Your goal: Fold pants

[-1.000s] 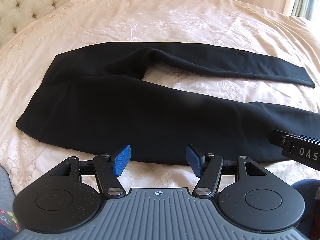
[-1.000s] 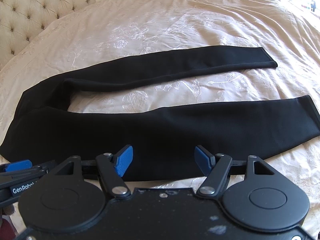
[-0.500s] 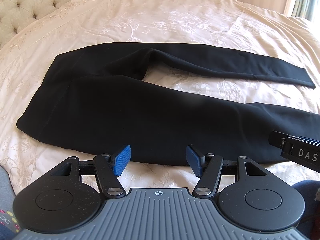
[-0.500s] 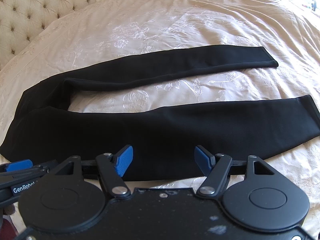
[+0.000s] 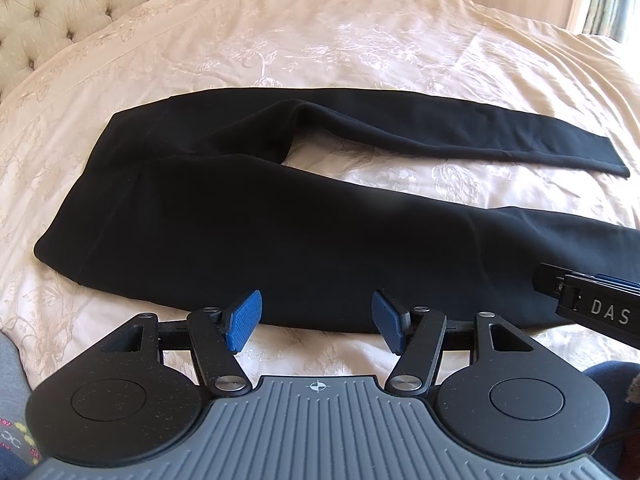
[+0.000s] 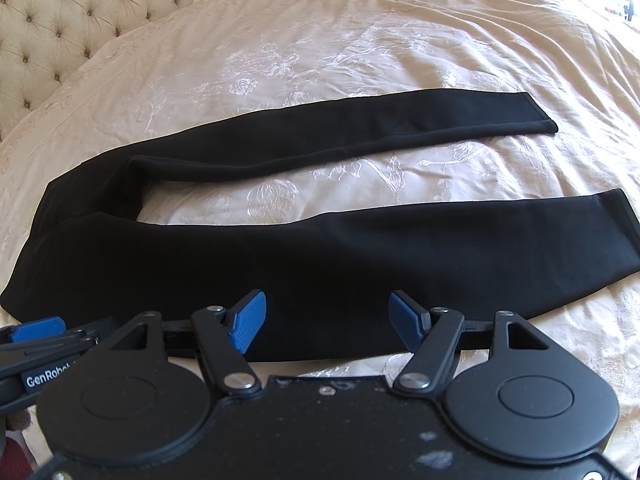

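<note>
Flat, matte black pants (image 5: 248, 232) on embroidered cream bedspread (image 5: 320, 48); both grippers' jaws apart, empty.

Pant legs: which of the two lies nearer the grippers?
The wider-looking near leg, its long edge right at both open grippers, left and right. The far leg lies beyond a strip of bedspread.

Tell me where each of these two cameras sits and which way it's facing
Left wrist: on the left gripper, angled down across the bed at the waist end of the black pants; its open blue pads show, the right gripper at the right edge.
Right wrist: on the right gripper, angled down at the pant legs; open pads show, the left gripper at the left edge.
Shared: the pants, bedspread, tufted headboard, and each other's gripper.
</note>
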### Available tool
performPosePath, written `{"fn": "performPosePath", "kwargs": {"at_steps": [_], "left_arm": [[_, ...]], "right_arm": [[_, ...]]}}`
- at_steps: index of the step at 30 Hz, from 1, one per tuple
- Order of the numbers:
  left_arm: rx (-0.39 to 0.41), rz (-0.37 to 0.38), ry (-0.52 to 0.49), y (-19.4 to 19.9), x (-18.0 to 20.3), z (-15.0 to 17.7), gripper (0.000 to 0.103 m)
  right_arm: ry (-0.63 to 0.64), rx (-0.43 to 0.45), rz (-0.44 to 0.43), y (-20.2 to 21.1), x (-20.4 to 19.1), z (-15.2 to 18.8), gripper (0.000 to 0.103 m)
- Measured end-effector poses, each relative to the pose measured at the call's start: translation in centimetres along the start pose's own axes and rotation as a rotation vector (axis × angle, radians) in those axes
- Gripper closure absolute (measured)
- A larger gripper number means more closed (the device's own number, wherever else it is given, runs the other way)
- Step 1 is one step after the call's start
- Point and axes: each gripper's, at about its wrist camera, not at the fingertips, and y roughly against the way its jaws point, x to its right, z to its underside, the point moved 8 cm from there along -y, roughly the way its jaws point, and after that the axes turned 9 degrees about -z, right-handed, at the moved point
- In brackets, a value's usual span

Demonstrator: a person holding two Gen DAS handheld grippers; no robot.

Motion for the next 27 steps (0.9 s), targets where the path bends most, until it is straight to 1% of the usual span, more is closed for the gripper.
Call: {"fn": "performPosePath", "kwargs": {"at_steps": [18,23,27], "left_arm": [[0.007,-0.003,0.002,0.5,0.3,-0.2,0.043],[0.043,-0.037,0.016,2.3,-0.7,-2.0,0.044],[0.098,-0.105,0.041,5.0,-2.6,-5.1,0.044]], "right_arm": [[-0.022,0.003,-0.016,0.1,0.1,0.1,0.031],[-0.041,-0.012,-0.035,0.1,0.6,-0.1,0.031],[0.0,-0.016,-0.032,0.6,0.1,-0.2,0.031]]}}
